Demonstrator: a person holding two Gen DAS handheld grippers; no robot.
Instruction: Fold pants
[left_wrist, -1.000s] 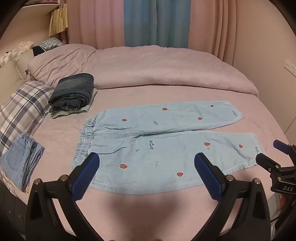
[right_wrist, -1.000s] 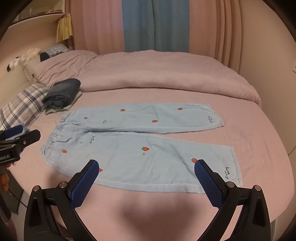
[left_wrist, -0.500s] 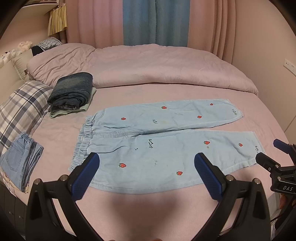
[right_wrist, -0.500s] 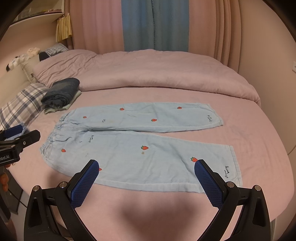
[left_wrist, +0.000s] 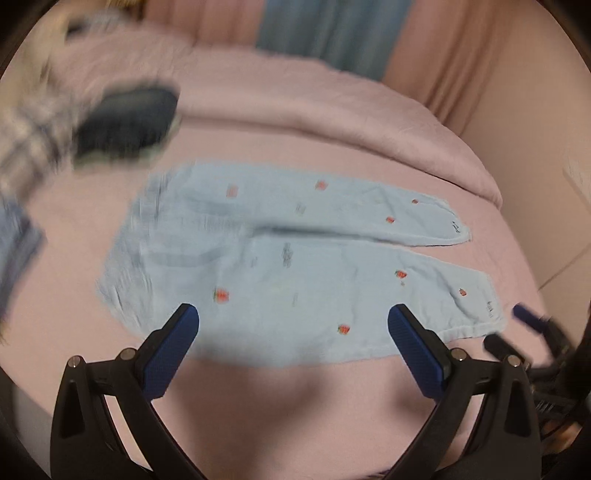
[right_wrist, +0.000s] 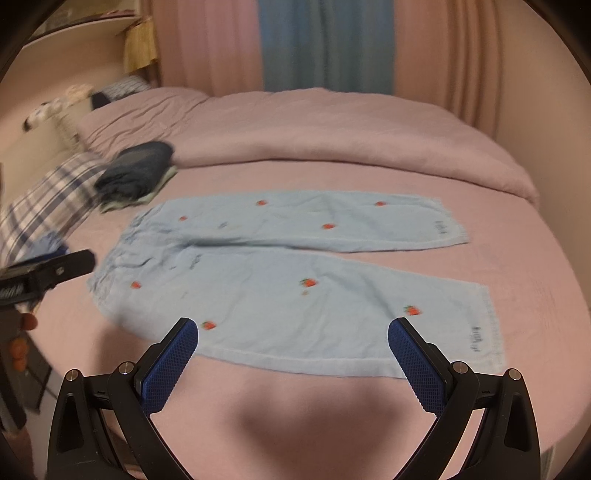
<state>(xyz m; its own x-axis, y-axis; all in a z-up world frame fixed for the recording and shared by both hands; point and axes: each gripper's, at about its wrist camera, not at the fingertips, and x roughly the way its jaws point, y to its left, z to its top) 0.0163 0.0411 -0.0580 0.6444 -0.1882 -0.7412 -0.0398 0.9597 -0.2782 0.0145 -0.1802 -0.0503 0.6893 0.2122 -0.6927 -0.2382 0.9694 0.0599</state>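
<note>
Light blue pants (left_wrist: 295, 266) (right_wrist: 288, 280) with small red strawberries lie flat on the pink bed, waistband to the left, both legs stretched to the right. My left gripper (left_wrist: 293, 321) hovers open over the near edge of the nearer leg, nothing between its blue pads. My right gripper (right_wrist: 293, 334) is also open, above the near hem of that leg. The left view is blurred by motion. Each gripper shows at the edge of the other's view, the right gripper (left_wrist: 532, 332) by the leg cuff, the left gripper (right_wrist: 48, 273) by the waistband.
A folded stack of dark jeans (right_wrist: 136, 173) sits past the waistband at the left. A plaid pillow (right_wrist: 48, 206) and folded blue denim (left_wrist: 14, 243) lie at the far left. A rolled pink duvet (right_wrist: 332, 136) runs across the back. Curtains hang behind.
Both grippers have moved forward and lower toward the pants. The left view has swung and blurred, so the pants look tilted. Both stay open.
</note>
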